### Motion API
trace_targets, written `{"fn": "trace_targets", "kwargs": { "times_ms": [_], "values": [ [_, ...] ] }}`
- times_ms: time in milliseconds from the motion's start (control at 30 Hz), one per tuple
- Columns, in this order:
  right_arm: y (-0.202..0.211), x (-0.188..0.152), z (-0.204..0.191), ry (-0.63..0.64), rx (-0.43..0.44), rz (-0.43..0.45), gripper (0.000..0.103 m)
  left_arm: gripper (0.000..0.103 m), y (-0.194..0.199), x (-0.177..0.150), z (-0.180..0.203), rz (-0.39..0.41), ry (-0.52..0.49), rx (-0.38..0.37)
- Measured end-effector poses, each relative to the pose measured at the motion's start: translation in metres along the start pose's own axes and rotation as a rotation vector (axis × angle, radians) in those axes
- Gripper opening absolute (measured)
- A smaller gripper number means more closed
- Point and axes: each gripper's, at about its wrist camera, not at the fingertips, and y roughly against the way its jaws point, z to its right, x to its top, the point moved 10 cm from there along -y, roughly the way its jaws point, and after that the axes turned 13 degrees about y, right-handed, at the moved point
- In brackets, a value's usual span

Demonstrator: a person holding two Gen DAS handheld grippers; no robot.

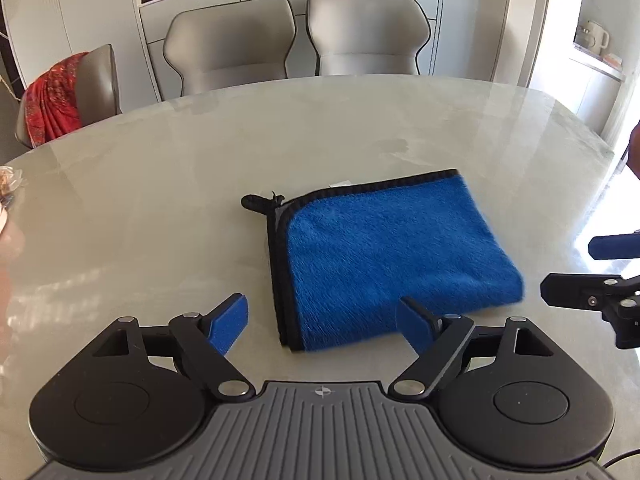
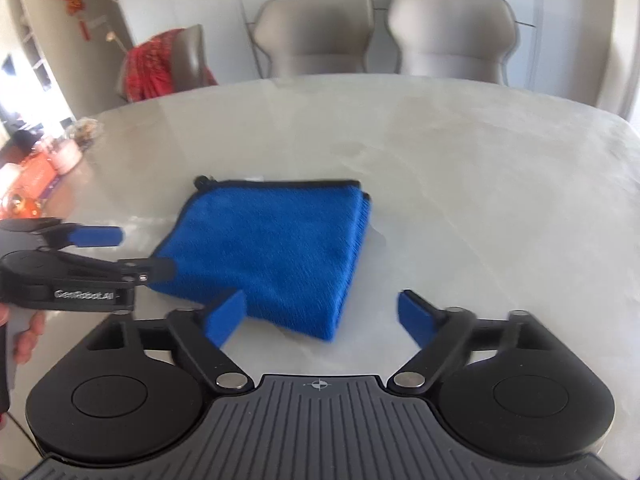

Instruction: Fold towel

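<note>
A blue towel [image 1: 394,256] with black edging lies folded into a small rectangle on the pale table [image 1: 160,184], its hanging loop at the far left corner. My left gripper [image 1: 322,324] hovers above the towel's near edge, jaws wide apart, nothing between the blue pads. In the right wrist view the same towel [image 2: 276,248] lies ahead, and my right gripper [image 2: 320,316] stands open over its near corner, pads clear of the cloth. The left gripper [image 2: 132,252] shows at the left of that view, the right gripper [image 1: 584,272] at the right edge of the left wrist view.
Two grey chairs [image 1: 296,40] stand at the table's far side, and a third chair [image 1: 92,80] with a red cloth [image 1: 54,100] draped on it is at the left. Small items [image 2: 76,136] sit at the table's left end. A hand [image 2: 28,336] holds the left gripper's handle.
</note>
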Motion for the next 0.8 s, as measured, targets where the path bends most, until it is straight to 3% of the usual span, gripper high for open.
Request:
{"fn": "trace_targets", "kwargs": {
  "times_ms": [167,467,800],
  "values": [
    [0.025,-0.018,0.002,-0.064,-0.098,-0.059,0.100,0.086,0.029,-0.018,0.007,0.002,0.051,-0.016],
    [0.059,-0.043,-0.007,-0.066,-0.184,-0.094,0.101,0.086,0.068,-0.037,0.004,0.022,0.143,0.021],
    [0.097,-0.057,-0.027,-0.015,-0.198,-0.066,0.101,0.088,0.098,-0.048,0.005,0.046,0.183,0.038]
  ]
}}
